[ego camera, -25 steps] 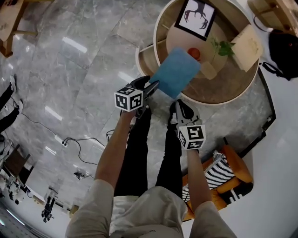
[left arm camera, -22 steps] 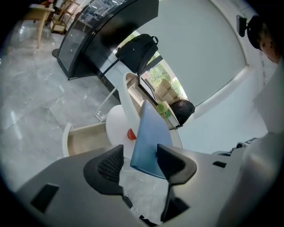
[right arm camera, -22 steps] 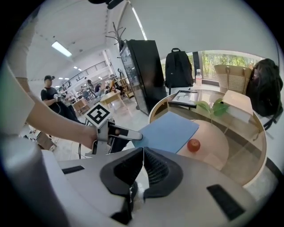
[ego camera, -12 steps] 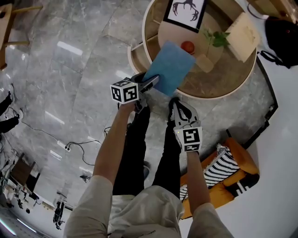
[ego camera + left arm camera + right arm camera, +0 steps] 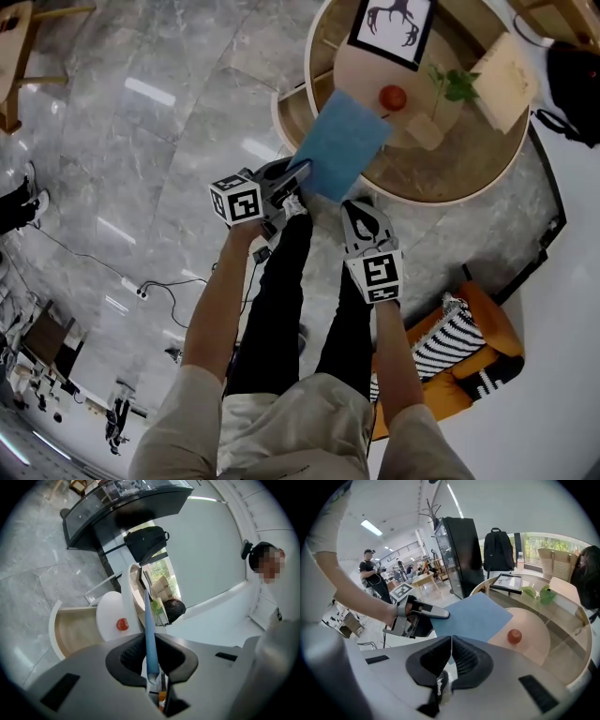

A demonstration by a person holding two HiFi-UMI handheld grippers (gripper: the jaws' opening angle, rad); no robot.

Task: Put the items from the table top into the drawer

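The left gripper (image 5: 296, 174) had just been closing its jaws, and they were pressed onto the near-left corner of the blue sheet (image 5: 339, 142). The left gripper view showed the sheet edge-on, pinched between the two dark pads. The sheet was held in the air, reaching up and to the right from the jaws over the near-left edge of the round table (image 5: 487, 176). Its far corner overlapped the pale round board (image 5: 361, 70) in the head view. Just left of the sheet, a curved wooden drawer (image 5: 291, 114) stood pulled out of the table's left side.

The right gripper (image 5: 451, 648) had its jaws together with nothing between them. It hung near the person's right knee, just near of the sheet's lower edge and apart from it, pointing toward the table.

On the round board lay a small red fruit (image 5: 393, 97), just right of the sheet's far corner. Behind it, at the far side of the table, a framed antler picture (image 5: 394, 28) lay flat. A green plant (image 5: 454, 84) in a pale pot stood to the right of the fruit, with a paper bag (image 5: 506, 80) beyond it. A black backpack (image 5: 577, 89) was at the far right. An orange chair (image 5: 473, 328) with a striped cushion was on the floor to the near right.
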